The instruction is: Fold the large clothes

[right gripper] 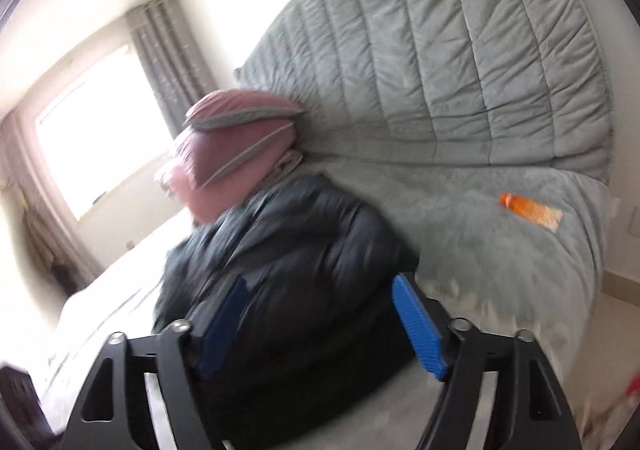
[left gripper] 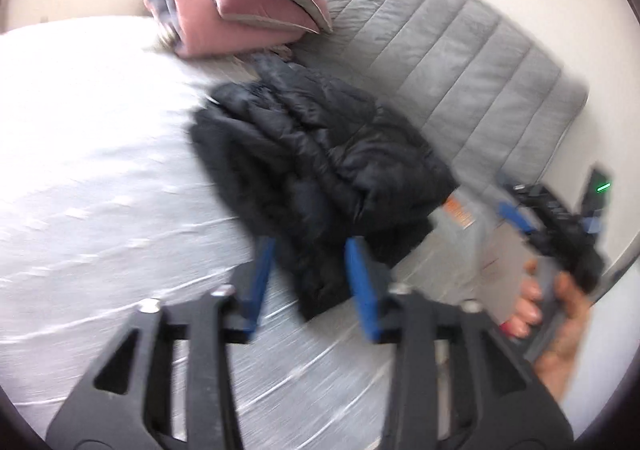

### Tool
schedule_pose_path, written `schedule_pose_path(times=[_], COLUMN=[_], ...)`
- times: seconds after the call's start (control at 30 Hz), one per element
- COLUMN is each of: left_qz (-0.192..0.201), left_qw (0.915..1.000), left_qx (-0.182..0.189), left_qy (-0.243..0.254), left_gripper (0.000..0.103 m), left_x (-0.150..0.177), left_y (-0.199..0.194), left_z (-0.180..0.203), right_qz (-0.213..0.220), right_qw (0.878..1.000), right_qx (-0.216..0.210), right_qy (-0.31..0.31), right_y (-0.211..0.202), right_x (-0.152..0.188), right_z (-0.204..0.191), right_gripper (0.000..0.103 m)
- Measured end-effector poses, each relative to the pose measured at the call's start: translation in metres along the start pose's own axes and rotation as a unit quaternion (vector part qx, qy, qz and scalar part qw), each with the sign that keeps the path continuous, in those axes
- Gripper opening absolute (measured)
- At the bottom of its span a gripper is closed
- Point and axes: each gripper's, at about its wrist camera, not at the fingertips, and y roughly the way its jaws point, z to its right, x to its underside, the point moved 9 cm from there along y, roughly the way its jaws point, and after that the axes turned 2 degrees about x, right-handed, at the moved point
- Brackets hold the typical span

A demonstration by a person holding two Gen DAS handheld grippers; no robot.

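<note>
A black puffer jacket (left gripper: pixel 320 166) lies folded in a heap on the white bed sheet (left gripper: pixel 88 170); it also shows in the right wrist view (right gripper: pixel 296 262). My left gripper (left gripper: pixel 310 250) is open and empty, its blue pads (left gripper: pixel 362 286) just short of the jacket's near edge. My right gripper (right gripper: pixel 320 290) is open and empty, hovering close above the jacket. The right gripper also shows in the left wrist view (left gripper: pixel 516 216), held in a hand at the right. Both views are motion-blurred.
Pink and grey pillows (left gripper: pixel 240 2) are stacked behind the jacket. A grey quilted cover (right gripper: pixel 440 98) drapes the headboard and the bed's end. An orange tube (right gripper: pixel 528 210) lies on the grey cover. A bright window (right gripper: pixel 100 130) with curtains is at the left.
</note>
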Motion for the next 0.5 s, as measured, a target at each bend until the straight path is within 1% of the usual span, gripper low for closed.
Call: schedule_pose_path(times=[0.03, 0.07, 0.1, 0.13, 0.2, 0.23, 0.27, 0.3, 0.37, 0.43, 0.5], left_qz=[0.001, 0.001, -0.001, -0.004, -0.001, 0.005, 0.014, 0.018, 0.019, 0.031, 0.040], left_qw=[0.9995, 0.9974, 0.9954, 0.9931, 0.9904, 0.9906, 0.9912, 0.9917, 0.9917, 0.9914, 0.9919], left_qx=[-0.025, -0.053, -0.069, -0.085, -0.102, -0.100, -0.092, -0.083, -0.070, -0.068, -0.058], left_qy=[0.020, 0.049, 0.067, 0.081, 0.093, 0.093, 0.094, 0.097, 0.106, 0.108, 0.105], left_gripper=[0.062, 0.067, 0.069, 0.070, 0.080, 0.081, 0.084, 0.090, 0.095, 0.095, 0.095], left_x=[0.003, 0.009, 0.013, 0.018, 0.028, 0.030, 0.034, 0.037, 0.049, 0.058, 0.065], left_y=[-0.011, -0.028, -0.042, -0.056, -0.089, -0.099, -0.113, -0.121, -0.136, -0.148, -0.155], left_z=[0.001, 0.003, 0.004, 0.006, 0.008, 0.008, 0.011, 0.013, 0.019, 0.021, 0.025], right_qz=[0.001, -0.001, -0.007, -0.013, -0.029, -0.033, -0.040, -0.041, -0.033, -0.025, -0.013], right_qw=[1.000, 1.000, 0.999, 0.999, 0.998, 0.998, 0.998, 0.997, 0.996, 0.994, 0.991], right_qx=[-0.009, -0.014, -0.015, -0.006, 0.025, 0.027, 0.020, 0.020, 0.033, 0.047, 0.052], right_qy=[-0.012, -0.021, -0.034, -0.044, -0.053, -0.053, -0.055, -0.057, -0.071, -0.093, -0.121], right_y=[-0.019, -0.030, -0.044, -0.056, -0.077, -0.087, -0.100, -0.111, -0.138, -0.163, -0.185], right_x=[0.017, 0.028, 0.045, 0.058, 0.086, 0.096, 0.106, 0.113, 0.122, 0.128, 0.133], right_z=[-0.014, -0.021, -0.032, -0.039, -0.048, -0.053, -0.061, -0.066, -0.076, -0.088, -0.099], right_gripper=[0.083, 0.085, 0.086, 0.086, 0.086, 0.086, 0.086, 0.086, 0.087, 0.089, 0.091])
